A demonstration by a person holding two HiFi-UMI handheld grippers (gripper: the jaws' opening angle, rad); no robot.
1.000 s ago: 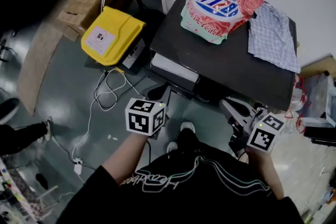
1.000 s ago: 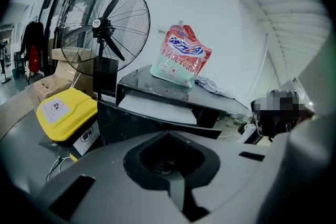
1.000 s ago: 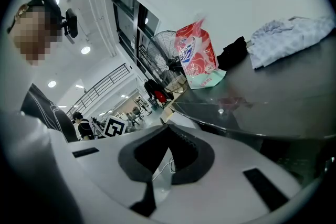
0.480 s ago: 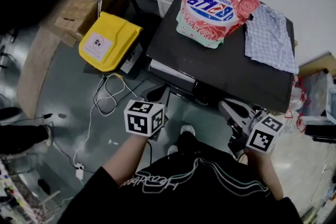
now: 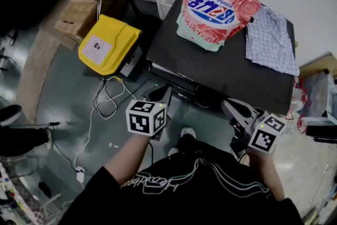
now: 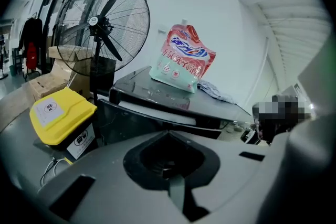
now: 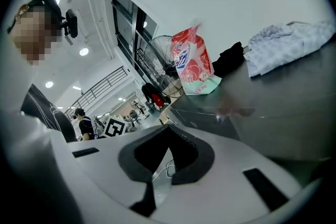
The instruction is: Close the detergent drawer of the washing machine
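The dark grey top-loading washing machine (image 5: 226, 68) stands ahead of the person. The detergent drawer (image 5: 169, 74) shows as a pale strip along its front-left edge. That strip is thinner than a second ago, when it showed as a broad white band. The head view has shifted a little since then, so part of the change may be the angle. In the left gripper view the drawer (image 6: 157, 114) runs as a light band under the machine's dark lip.

The left gripper (image 5: 162, 93) stays low in front of that corner, almost where it was, with its tip near the drawer. Whether it touches the drawer cannot be told from above. Its own view shows the jaws (image 6: 168, 134) closed tip to tip with nothing between them, and the machine stands a little way ahead.

The right gripper (image 5: 235, 106) has hardly moved and points at the machine's front-right corner. Its jaws (image 7: 167, 127) also meet at the tips and hold nothing.

The pink-and-mint detergent refill pouch (image 5: 216, 8) and the crumpled blue-checked cloth (image 5: 271, 39) lie on the lid as before. The yellow-lidded plastic box (image 5: 108, 45) sits on the floor to the left, beside the black standing fan (image 6: 102, 29). At the left edge, a bystander's dark shoe (image 5: 9, 113) has shifted slightly.
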